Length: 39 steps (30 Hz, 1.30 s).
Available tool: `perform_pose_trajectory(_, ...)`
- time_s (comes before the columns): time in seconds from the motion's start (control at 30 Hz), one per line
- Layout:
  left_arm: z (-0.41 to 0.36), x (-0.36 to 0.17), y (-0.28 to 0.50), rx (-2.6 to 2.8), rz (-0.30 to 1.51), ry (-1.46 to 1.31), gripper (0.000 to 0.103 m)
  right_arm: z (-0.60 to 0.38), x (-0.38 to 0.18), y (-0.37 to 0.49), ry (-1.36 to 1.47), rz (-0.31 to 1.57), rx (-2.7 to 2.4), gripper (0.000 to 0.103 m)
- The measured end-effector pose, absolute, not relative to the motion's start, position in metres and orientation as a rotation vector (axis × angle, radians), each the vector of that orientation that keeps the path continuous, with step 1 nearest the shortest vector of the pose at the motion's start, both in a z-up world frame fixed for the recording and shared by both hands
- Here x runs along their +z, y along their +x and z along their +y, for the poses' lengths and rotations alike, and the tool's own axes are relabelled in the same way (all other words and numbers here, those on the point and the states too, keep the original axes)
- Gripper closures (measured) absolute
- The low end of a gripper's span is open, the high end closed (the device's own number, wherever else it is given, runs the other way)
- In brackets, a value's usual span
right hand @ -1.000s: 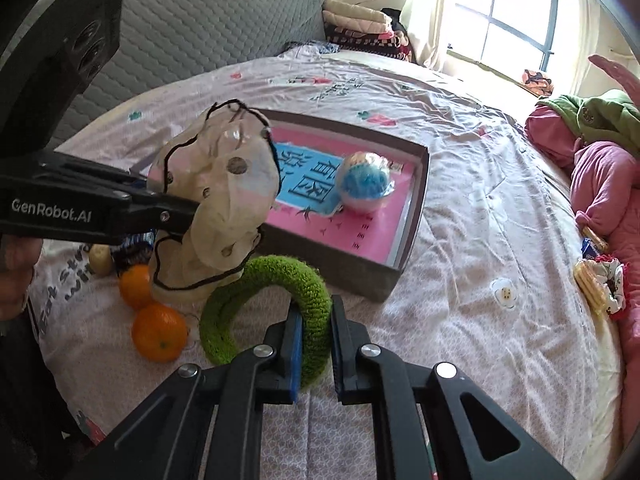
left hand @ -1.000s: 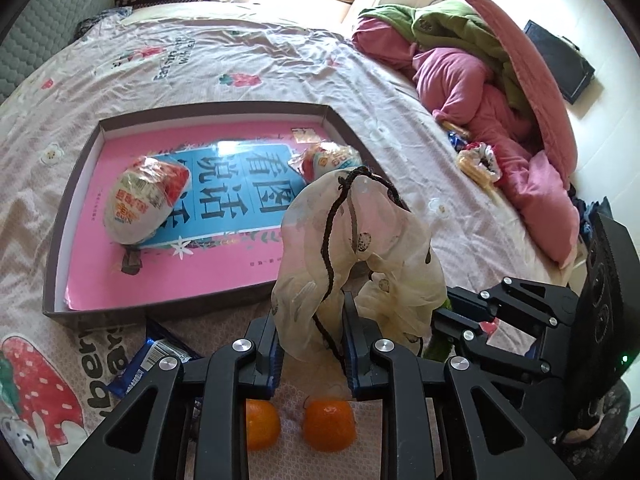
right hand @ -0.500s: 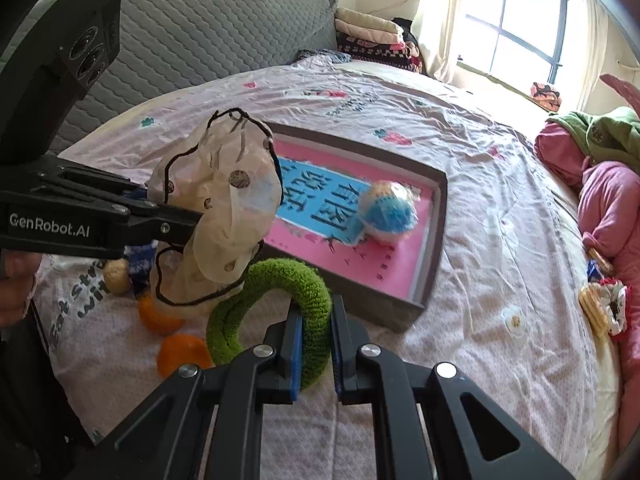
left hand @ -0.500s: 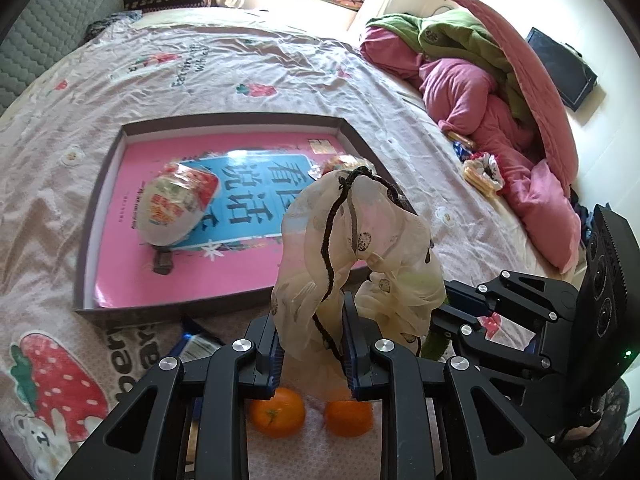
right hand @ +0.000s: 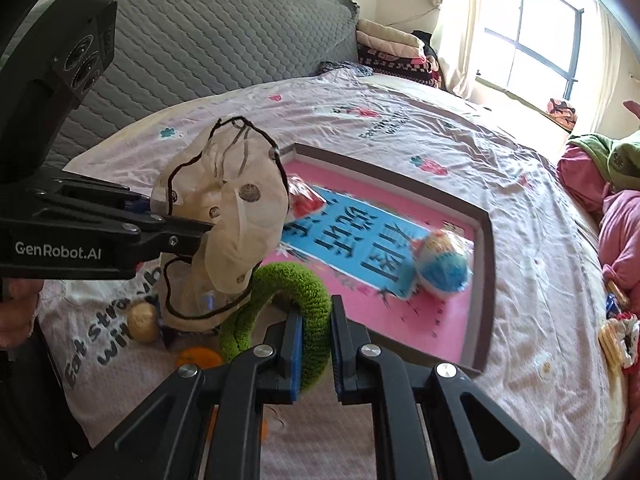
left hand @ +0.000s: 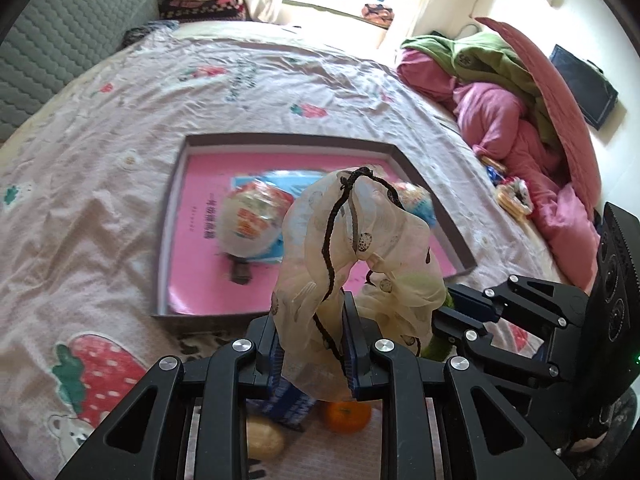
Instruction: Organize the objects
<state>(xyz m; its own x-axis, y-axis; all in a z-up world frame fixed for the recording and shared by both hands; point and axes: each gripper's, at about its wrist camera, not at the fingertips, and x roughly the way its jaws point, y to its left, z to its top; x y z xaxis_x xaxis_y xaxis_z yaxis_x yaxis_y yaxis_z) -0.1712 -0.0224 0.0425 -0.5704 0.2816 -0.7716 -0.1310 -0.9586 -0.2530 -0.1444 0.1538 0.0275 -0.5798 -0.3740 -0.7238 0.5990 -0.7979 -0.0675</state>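
Note:
My left gripper (left hand: 312,344) is shut on a cream sheer scrunchie (left hand: 360,256) with black trim, held above the near edge of the brown tray (left hand: 168,232). It also shows in the right wrist view (right hand: 228,224). My right gripper (right hand: 316,340) is shut on a fuzzy green scrunchie (right hand: 296,296), held just right of the cream one and near the tray's front wall (right hand: 476,344). The pink-lined tray holds two wrapped round snacks (left hand: 252,220) (right hand: 442,266).
An orange (left hand: 346,416), a pale round fruit (left hand: 262,436) and a blue packet (left hand: 292,404) lie on the bedsheet under my grippers. Pink and green bedding (left hand: 512,112) is piled at the right. A grey headboard (right hand: 200,48) stands behind.
Both grippers have risen and moved forward toward the tray with their scrunchies. The oranges have slid lower and partly out of sight under the left gripper.

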Motion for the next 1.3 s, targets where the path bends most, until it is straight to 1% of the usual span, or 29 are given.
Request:
perform_pose_trajectory(0.53, -0.041, 0.052, -0.178, 2.656, -0.291, -1.282, 0.078, 0.153, 0.035, -0.154, 0.949, 0.359, -2.382, 0.091)
perform_pose_trajectory(0.77, -0.05, 0.057, -0.182, 2.675, -0.336, -1.27, 0.078, 0.165, 0.04, -0.161, 0.943, 0.302, -2.425, 0.091)
perform_pose_trajectory(0.93, -0.058, 0.065, -0.182, 2.702, -0.377, -1.236, 0.078, 0.173, 0.046, -0.164, 0.923, 0.225, -2.439, 0.091)
perform_pose_trajectory(1.3, -0.07, 0.078, -0.186, 2.829, -0.338, -1.17, 0.078, 0.18, 0.064, -0.164, 0.79, 0.185, -2.536, 0.091)
